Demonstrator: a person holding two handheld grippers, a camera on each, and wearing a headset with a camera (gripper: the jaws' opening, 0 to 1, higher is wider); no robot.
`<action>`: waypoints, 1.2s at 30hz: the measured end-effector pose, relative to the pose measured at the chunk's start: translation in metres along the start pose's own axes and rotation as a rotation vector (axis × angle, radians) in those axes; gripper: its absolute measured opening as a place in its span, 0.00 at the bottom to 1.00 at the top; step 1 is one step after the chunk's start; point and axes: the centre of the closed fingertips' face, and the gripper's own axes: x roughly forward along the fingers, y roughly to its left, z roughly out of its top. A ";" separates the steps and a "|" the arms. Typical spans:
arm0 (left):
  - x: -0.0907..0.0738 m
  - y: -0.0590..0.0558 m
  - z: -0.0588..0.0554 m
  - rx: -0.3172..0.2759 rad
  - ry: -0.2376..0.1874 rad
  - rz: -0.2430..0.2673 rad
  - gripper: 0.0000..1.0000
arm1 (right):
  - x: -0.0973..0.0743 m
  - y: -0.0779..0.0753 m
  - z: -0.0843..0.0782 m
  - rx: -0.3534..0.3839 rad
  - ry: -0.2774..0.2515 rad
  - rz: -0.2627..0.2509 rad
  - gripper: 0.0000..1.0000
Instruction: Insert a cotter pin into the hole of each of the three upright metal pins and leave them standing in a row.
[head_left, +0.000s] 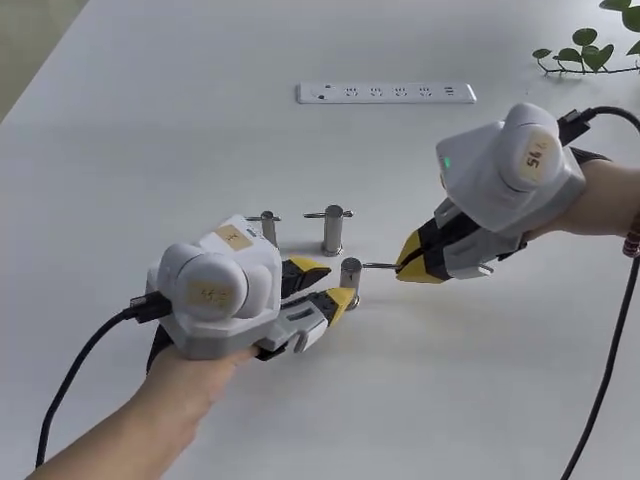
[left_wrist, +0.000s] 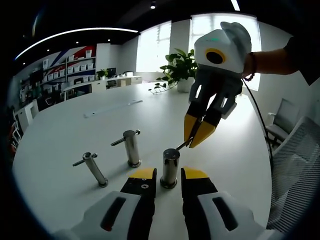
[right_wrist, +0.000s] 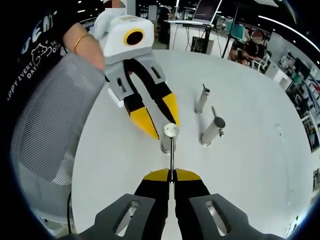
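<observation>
Three upright metal pins stand on the white table (head_left: 150, 150). The far two (head_left: 268, 228) (head_left: 332, 230) each carry a cotter pin through the top. The nearest pin (head_left: 350, 281) (left_wrist: 170, 165) (right_wrist: 170, 135) stands between the yellow fingertips of my left gripper (head_left: 338, 283) (left_wrist: 169, 175), which is shut on its lower part. My right gripper (head_left: 402, 268) (right_wrist: 171, 175) is shut on a thin cotter pin (head_left: 379, 265) (right_wrist: 171, 155) (left_wrist: 182, 145). The cotter pin's free end touches the top of the nearest pin from the right.
A white power strip (head_left: 386, 93) lies at the back of the table. Plant leaves (head_left: 590, 50) hang over the far right corner. Black cables trail from both grippers, one down the right side (head_left: 620, 330) and one at the lower left (head_left: 80, 370).
</observation>
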 end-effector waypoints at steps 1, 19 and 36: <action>0.001 0.000 -0.001 -0.002 0.003 0.001 0.18 | 0.001 0.000 0.000 -0.003 0.001 0.004 0.00; 0.015 -0.004 -0.013 -0.035 0.039 -0.012 0.15 | 0.004 0.003 0.004 -0.023 0.006 0.025 0.00; 0.018 -0.001 -0.018 -0.067 0.019 0.019 0.12 | 0.008 0.003 0.014 -0.034 0.015 0.024 0.00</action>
